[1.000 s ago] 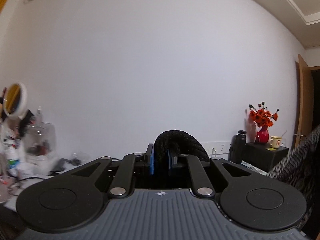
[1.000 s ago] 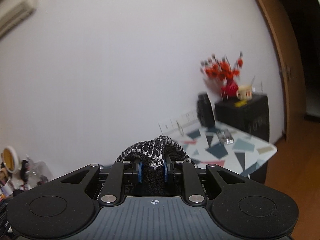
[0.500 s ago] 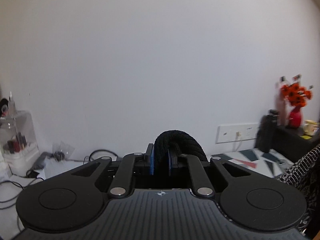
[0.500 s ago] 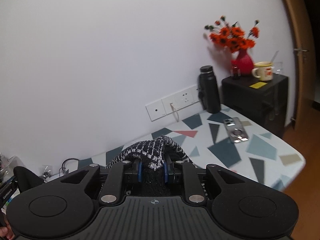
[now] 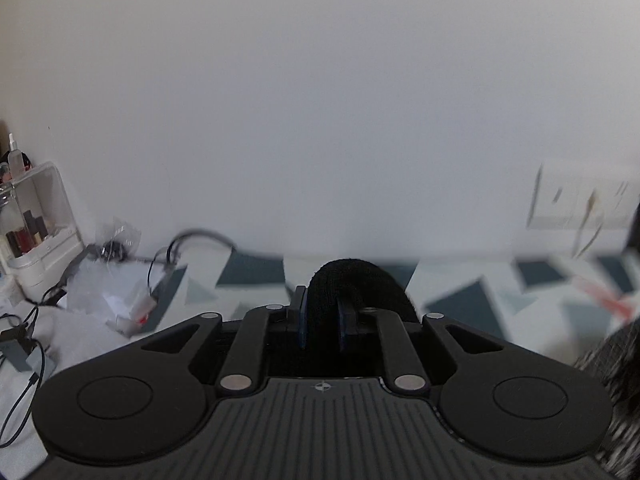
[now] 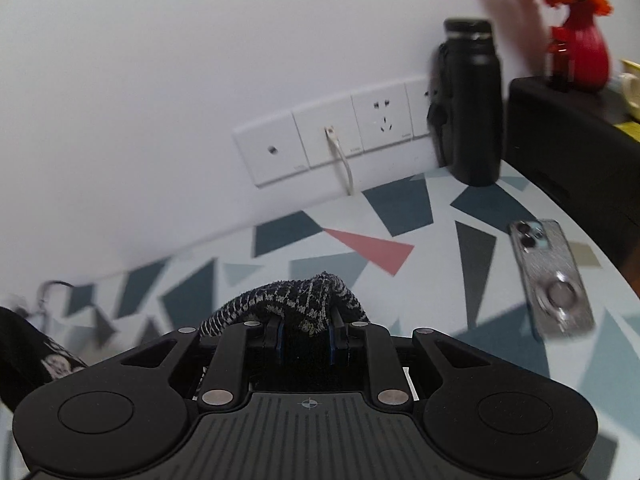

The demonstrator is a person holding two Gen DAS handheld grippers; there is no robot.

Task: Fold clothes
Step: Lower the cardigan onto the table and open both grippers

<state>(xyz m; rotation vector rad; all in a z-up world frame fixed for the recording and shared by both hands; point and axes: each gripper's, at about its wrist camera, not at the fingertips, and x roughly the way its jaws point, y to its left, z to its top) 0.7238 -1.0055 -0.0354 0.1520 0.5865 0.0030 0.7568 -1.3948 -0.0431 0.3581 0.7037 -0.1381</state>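
the left gripper (image 5: 320,322) is clamped on a thick fold of black knit garment (image 5: 354,284), which bulges up between its blue pads and arches over toward the right finger. the right gripper (image 6: 306,336) is likewise closed on the same garment (image 6: 296,304), here showing a black-and-white check weave bunched between the pads and trailing off to the left over the finger link. with one end pinched in each gripper, the garment's long axis seems to run side to side between the two, though the span between them is out of both views, so its true line is hard to judge. more checked fabric hangs at the lower right edge of the left wrist view and at the lower left of the right wrist view.

both grippers are held above a table (image 6: 404,208) with a pale top printed in dark blue-grey and red triangles, set against a white wall (image 5: 320,100).

at the table's left end a white organiser box (image 5: 44,216) holds small upright bottles and tubes; beside it lie cables (image 5: 24,328) and crumpled clear plastic. on the right, a black flask (image 6: 472,100) stands by the wall sockets (image 6: 332,136), a phone (image 6: 552,276) lies face down, and a red vase (image 6: 582,48) holding orange flowers sits on a dark cabinet.
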